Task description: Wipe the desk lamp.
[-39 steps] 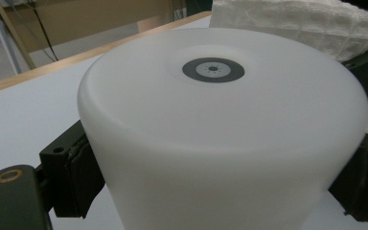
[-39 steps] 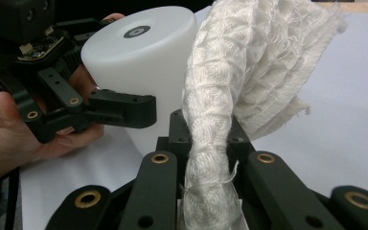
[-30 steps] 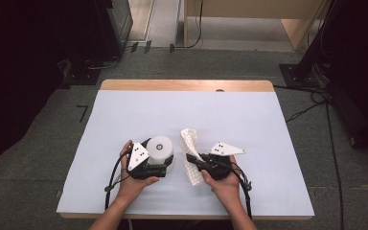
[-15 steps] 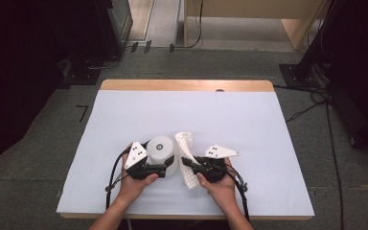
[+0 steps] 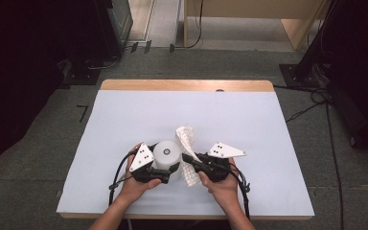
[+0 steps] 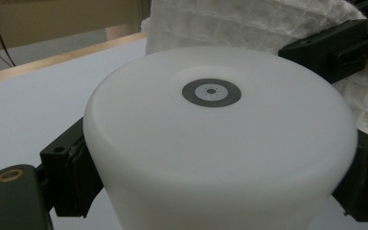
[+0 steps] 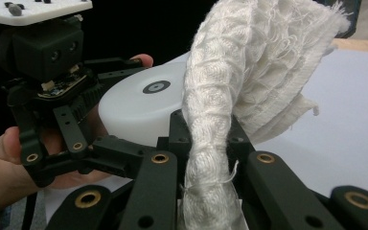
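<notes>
Both grippers gripping at the near edge of the table – a white container and a cloth.

Nearest the person, the left gripper has its jaws pressed against both sides of the white round container, having just closed in on it; the container stands upright on the pale blue table. Just beside it, the right gripper has its jaws clamped tight on the white waffle-weave cloth, which rises above them – its upper end flopping just behind the container.
</notes>
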The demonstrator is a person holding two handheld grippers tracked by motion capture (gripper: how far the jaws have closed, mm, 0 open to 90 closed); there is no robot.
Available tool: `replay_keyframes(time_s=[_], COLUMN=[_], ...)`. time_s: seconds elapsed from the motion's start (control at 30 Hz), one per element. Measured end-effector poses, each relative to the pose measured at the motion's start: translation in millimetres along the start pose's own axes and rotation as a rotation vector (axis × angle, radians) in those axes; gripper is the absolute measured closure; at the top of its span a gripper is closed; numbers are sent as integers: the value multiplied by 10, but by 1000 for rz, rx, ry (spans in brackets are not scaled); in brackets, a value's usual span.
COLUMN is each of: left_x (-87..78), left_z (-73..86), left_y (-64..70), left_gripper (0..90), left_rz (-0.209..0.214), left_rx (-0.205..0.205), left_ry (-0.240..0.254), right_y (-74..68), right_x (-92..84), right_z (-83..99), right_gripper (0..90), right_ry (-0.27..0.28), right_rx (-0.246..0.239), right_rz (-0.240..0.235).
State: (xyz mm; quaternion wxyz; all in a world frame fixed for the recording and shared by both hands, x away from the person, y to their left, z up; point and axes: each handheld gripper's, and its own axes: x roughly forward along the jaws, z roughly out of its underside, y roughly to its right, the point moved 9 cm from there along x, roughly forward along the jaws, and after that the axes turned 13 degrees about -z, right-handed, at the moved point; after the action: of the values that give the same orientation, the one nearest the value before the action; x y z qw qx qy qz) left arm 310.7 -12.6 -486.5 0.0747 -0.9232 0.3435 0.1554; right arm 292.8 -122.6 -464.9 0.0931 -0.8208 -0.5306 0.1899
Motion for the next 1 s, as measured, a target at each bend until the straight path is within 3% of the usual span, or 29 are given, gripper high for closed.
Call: replay_keyframes(time_s=[0.1, 0.23, 0.33, 0.5, 0.63, 0.8, 1.0], left_x=[-44, -119, -146, -88, -29, -53, -132], left_z=[-61, -154, -182, -108, -51, -111, -187], left_y=[-74, -163, -171, -82, -27, -94, -191], left_gripper=[90, 90, 91, 91, 91, 91, 91], left_rz=[-13, -17, -8, 15, 2, -6, -4], left_rx=[-22, -53, -52, -17, 19, -7, -42], left_ry=[19, 55, 69, 42, 17, 32, 60], right_y=[6, 61, 90, 110, 67, -35, 17], right_x=[47, 181, 243, 194, 91, 38, 194], right_z=[66, 271, 358, 294, 140, 22, 237], right_gripper=[798, 798, 798, 798, 798, 798, 798], right_ry=[-23, -92, -120, -98, -51, -14, -81], right_rx=[5, 43, 56, 49, 27, -9, 11], right_rz=[-9, -9, -9, 7, 12, -24, -24])
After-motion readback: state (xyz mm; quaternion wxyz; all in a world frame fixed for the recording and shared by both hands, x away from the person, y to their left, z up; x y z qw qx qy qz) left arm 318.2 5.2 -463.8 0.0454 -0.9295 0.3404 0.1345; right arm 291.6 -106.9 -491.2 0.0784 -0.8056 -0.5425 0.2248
